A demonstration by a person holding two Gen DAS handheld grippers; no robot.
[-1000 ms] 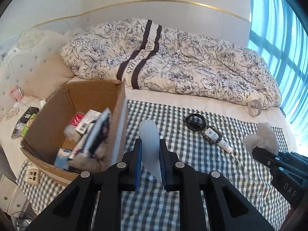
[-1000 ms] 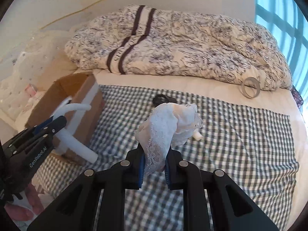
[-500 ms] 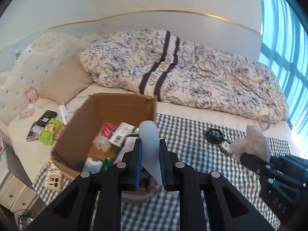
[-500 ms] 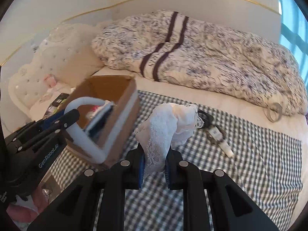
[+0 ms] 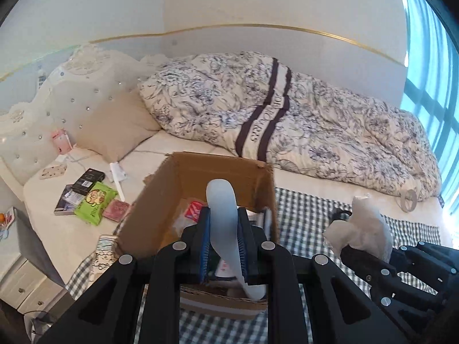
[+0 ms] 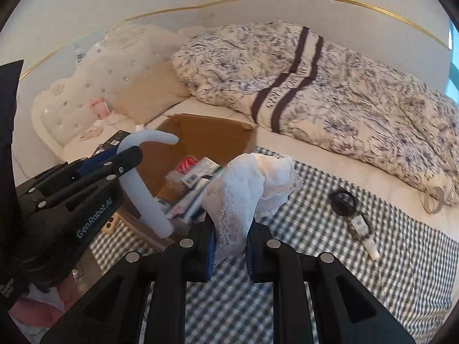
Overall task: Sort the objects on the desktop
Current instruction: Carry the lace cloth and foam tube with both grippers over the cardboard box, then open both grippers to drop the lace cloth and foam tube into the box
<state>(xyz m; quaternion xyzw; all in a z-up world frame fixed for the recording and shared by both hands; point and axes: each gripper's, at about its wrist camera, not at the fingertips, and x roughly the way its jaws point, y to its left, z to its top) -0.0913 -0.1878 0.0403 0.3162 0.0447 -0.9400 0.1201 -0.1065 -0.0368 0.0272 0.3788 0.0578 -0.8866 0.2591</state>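
Left wrist view: my left fingers are clenched on a pale blue curved piece, gripped about mid-length, its upper end arching forward over the open cardboard box and its lower end hanging near the box's near wall. Right wrist view: my right fingers are clenched on a bunched white lace cloth, which stands up above the pads and flops a bit to the right. That bundle sits just right of the box, over the checked cloth spread on the bed.

Box already holds several packets and tubes; contents partly blurred, can't name them.

Step in hand, my read: drop-off of the curved piece into the box, lace cloth next. To do it well: get the left fingers lower and centred over the opening so the hanging end clears the near wall, then release; the curve could hook on the rim otherwise. Keep the right side clear until the left is out. Lace is soft and may cling to the pads, so release low inside the box.

Left to sort on the checked cloth: a black ring and a small white tube just beyond it. Off the cloth, a tape roll lies against the floral duvet.
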